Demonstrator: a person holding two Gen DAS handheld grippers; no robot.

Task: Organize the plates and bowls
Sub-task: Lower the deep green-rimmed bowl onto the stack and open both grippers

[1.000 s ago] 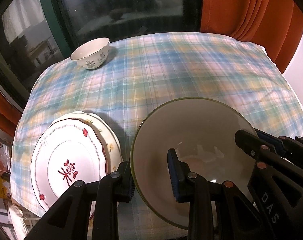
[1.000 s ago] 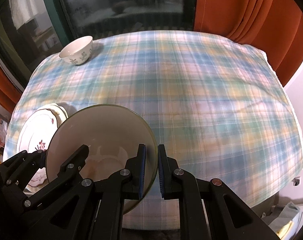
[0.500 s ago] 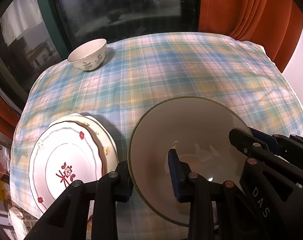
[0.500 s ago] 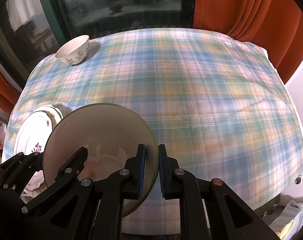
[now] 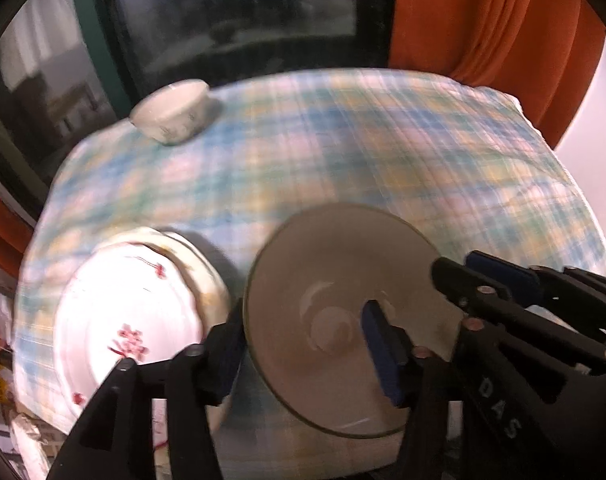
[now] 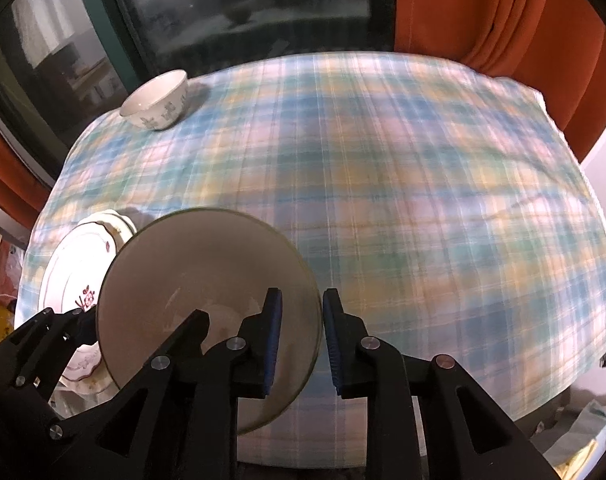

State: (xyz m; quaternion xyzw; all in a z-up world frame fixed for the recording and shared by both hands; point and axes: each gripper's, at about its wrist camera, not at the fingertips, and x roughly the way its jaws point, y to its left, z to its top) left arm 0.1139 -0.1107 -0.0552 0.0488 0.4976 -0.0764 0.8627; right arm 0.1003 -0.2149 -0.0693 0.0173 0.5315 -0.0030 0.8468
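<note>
large shallow beige bowl with a thin green rim sits on the plaid-cloth desk, straddled by both grippers. left gripper has just been opening: its jaws stand wide on either side of the bowl's left rim, released, pads clear. right gripper has just been opening too, a little; the bowl's right rim is between the jaws with a gap showing at each pad, so it looks let go. just left of the left gripper lies a stack of white scalloped plates with red flower print, edge near the big bowl, contact unclear. small white bowl with grey leaf print sits far ahead and to the left, well apart. judged progress: plates stacked, big bowl set down; small bowl likely left to nest in the big one.
</note>
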